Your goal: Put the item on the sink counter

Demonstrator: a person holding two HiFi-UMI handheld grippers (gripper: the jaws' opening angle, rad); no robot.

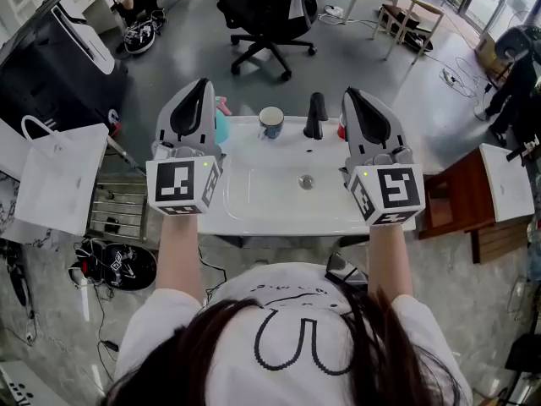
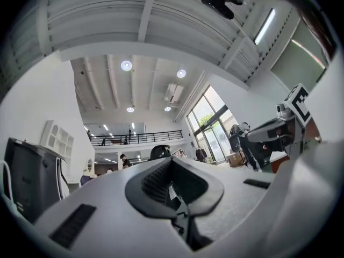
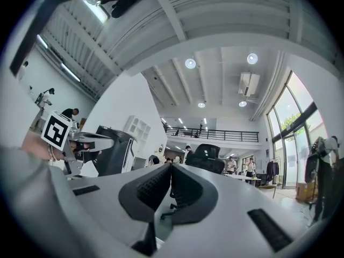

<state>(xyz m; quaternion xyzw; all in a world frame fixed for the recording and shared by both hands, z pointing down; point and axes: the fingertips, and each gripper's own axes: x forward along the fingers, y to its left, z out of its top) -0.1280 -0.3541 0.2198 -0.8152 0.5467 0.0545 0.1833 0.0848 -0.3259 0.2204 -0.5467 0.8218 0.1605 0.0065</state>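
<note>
**Spotter one:** Grey floor (image 1: 355, 53) is spreading all round the white desk (image 1: 245, 220) with the sink at the middle of the frame, and a black office chair (image 1: 270, 11) is standing beyond it at the top.

**Spotter two:** You are holding the left gripper (image 1: 201, 87) over the desk's left end and the right gripper (image 1: 350, 96) over its right end, both pointing away from you.

**Spotter one:** Your left fingers (image 2: 156, 184) are pressing together with nothing between them. Your right fingers (image 3: 188, 190) are doing the same.

**Spotter two:** So you are carrying nothing. A mug (image 1: 271, 122) is standing upright on the desk's back edge, just left of the black faucet (image 1: 315, 115).

**Spotter one:** A teal and pink thing (image 1: 221, 125) is peeking out just right of your left gripper. A red thing (image 1: 341, 130) is showing between the faucet and your right gripper. I cannot tell which of these is the item.
</note>
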